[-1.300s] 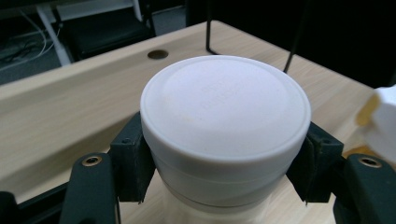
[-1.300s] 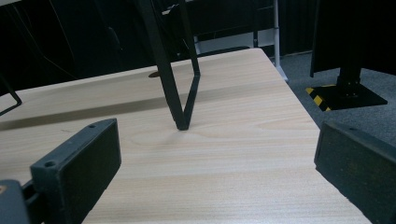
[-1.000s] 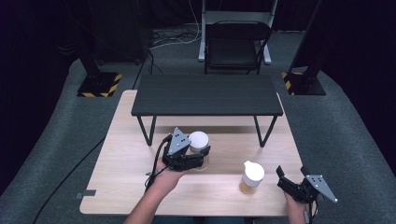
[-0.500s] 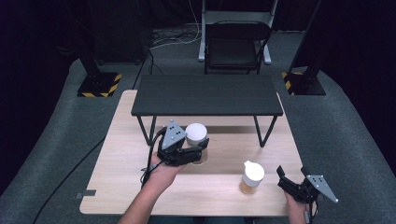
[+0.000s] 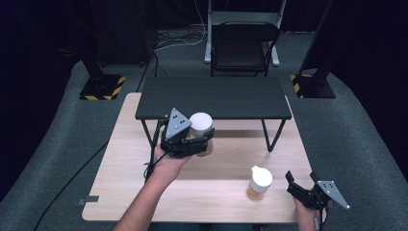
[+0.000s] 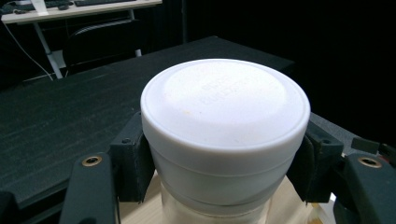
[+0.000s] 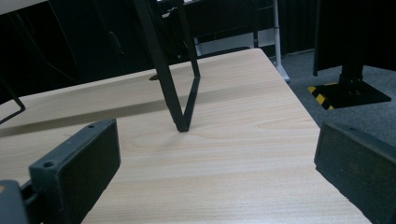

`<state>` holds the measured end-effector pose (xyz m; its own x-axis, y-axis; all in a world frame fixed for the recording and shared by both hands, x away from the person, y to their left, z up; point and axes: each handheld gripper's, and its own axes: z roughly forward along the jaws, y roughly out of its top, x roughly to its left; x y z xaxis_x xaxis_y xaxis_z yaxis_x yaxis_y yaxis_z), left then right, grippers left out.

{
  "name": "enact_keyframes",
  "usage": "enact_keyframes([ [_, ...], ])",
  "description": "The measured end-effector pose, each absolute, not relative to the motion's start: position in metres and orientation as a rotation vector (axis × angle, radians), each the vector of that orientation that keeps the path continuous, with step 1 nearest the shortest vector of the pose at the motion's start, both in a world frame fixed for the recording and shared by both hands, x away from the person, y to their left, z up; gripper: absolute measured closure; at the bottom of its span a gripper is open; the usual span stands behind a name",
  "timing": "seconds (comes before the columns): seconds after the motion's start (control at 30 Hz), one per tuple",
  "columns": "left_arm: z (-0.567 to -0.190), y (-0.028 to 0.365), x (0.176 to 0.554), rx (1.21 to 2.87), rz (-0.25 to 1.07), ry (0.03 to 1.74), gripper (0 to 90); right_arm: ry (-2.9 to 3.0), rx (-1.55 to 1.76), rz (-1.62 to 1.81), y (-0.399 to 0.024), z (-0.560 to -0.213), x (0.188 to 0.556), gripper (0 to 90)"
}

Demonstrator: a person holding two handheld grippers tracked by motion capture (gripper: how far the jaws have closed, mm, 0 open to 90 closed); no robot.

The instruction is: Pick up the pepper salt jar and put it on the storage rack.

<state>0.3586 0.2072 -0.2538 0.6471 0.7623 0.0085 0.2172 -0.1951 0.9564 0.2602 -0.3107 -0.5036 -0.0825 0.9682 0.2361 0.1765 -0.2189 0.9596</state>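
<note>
Gripping a white-lidded jar (image 5: 201,129) just under its lid, the left tool (image 5: 192,142) holds it by the black shelf's (image 5: 214,97) front edge; the right tool (image 5: 302,188) rests wide apart at the surface's (image 5: 115,192) four o'clock, beside a second jar (image 5: 260,183).

Black grippers (image 5: 188,139), grey triangular plates, seemingly brass screws.

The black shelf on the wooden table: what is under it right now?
Under the black shelf lies shadowed wooden table, between its thin black legs. The left gripper holds a white-lidded jar at its front edge. The area beneath the shelf's back is covered.
</note>
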Motion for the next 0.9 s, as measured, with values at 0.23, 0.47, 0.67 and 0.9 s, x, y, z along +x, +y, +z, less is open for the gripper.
enact_keyframes([
  [0.23, -0.242, 0.201, 0.367, 1.714, 0.628, 0.809, 33.6, 1.317, 1.437, 1.386, -0.313, -0.504, 0.261, 0.0],
  [0.47, -0.238, 0.194, 0.37, 1.661, 0.655, 0.849, 33.6, 1.31, 1.443, 1.401, -0.315, -0.505, 0.26, 0.0],
  [0.67, -0.237, 0.192, 0.378, 1.622, 0.698, 0.847, 33.6, 1.326, 1.412, 1.41, -0.317, -0.506, 0.259, 0.0],
  [0.9, -0.241, 0.197, 0.389, 1.557, 0.766, 0.885, 33.6, 1.316, 1.412, 1.414, -0.317, -0.507, 0.257, 0.0],
])
